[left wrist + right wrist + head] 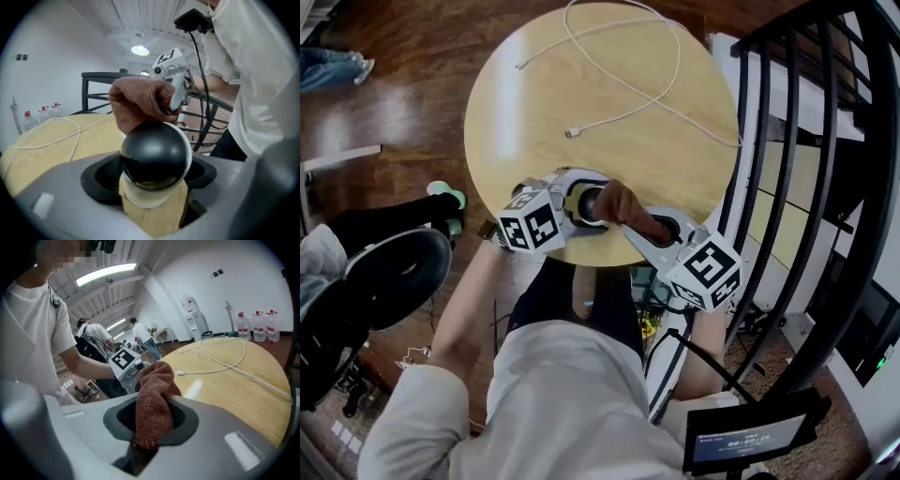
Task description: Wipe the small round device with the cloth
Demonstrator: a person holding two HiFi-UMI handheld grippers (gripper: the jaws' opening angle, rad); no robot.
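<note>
Fingers (61, 187) of the left gripper (577, 202) clamped the small round device (154, 154) — glossy black dome, white rim — over the round wooden table (609, 75)'s near edge. The right gripper (154, 427) pinched the brown cloth (157, 385) against it. A white cable (628, 89) lay on the table — black railing (806, 141) beside.

The small round device (154, 157) is smooth, shiny black, maybe plastic. The cloth (152, 413) is brown, rough and knitted. The round table (534, 94) is pale, smooth wood.
</note>
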